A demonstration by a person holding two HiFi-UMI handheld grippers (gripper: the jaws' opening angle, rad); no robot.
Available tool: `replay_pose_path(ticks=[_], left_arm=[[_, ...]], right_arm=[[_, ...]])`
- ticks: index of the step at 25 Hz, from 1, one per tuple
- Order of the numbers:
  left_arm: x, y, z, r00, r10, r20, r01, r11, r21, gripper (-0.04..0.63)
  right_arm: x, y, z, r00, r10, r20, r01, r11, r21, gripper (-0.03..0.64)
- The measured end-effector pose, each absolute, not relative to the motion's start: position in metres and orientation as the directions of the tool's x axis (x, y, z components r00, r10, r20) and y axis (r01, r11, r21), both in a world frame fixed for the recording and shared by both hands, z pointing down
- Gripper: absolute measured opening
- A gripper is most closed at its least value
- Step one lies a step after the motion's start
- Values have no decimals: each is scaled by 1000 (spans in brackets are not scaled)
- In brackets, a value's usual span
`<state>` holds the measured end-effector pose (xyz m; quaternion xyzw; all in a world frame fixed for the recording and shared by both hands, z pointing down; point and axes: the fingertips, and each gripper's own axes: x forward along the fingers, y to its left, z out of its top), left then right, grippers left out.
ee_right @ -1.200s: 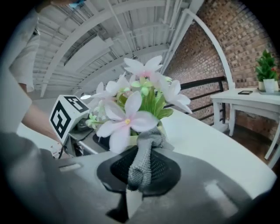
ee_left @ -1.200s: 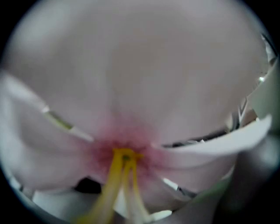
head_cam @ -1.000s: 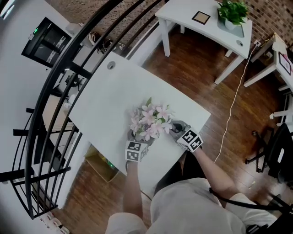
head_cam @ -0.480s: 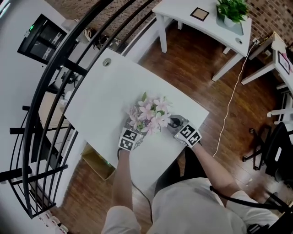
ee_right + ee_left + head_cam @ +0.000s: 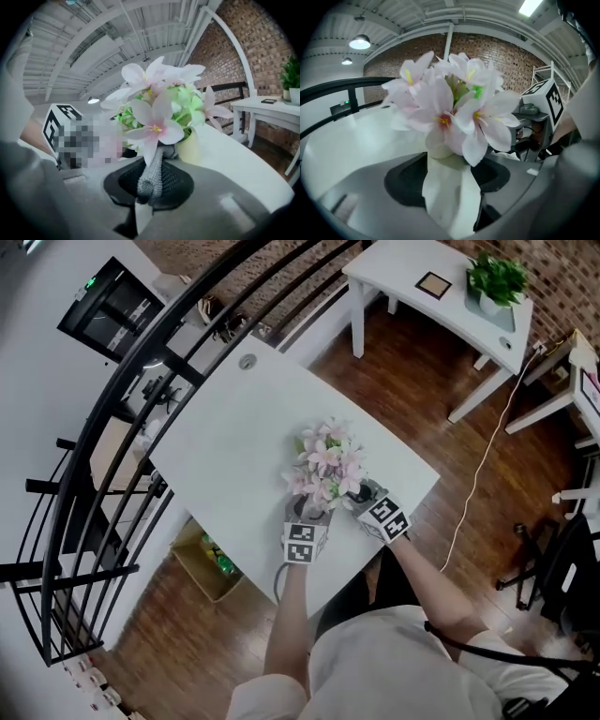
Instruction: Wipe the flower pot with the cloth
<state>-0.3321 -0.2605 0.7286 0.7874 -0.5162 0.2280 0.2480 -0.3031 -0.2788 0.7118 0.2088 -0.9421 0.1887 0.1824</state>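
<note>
Right now my left gripper's point(image 5: 451, 180) jaws are closing on the flower pot point(image 5: 449, 206), which stands between them and touches both pads, so it won't tip. My right gripper point(image 5: 151, 190) is clamped on the grey cloth point(image 5: 153, 174), its free end just ahead against the pot's side, ready to rub.

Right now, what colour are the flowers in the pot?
Pale pink flowers with yellow centres, clearest in the left gripper view.

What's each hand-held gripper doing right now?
Left hand-held gripper: jaws closing on a white folded strip beneath the pink flowers.
Right hand-held gripper: shut on a grey knitted cloth.
</note>
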Motion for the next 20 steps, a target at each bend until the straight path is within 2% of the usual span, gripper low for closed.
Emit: replay_pose_path(ticks=[4, 8, 9, 15, 20], left_arm=[[-347, -237, 697, 331, -767, 550, -943, -262, 204, 323], [-342, -204, 645, 279, -852, 443, -954, -193, 230, 357], [-338, -200, 627, 264, -874, 409, -957, -185, 222, 374], [-315, -182, 497, 100, -980, 174, -989, -80, 123, 380], [-248, -161, 419, -37, -999, 11, -999, 37, 32, 390]], right_arm=[[-280, -264, 689, -855, -337, 393, -462, 841, -283, 11], [-249, -236, 630, -886, -371, 279, -443, 853, -274, 11], [-244, -233, 609, -896, -376, 238, -431, 864, -259, 11], [-219, -232, 470, -934, -356, -20, -350, 925, -147, 11], [-144, -221, 412, -953, -288, -92, -283, 957, -67, 11]])
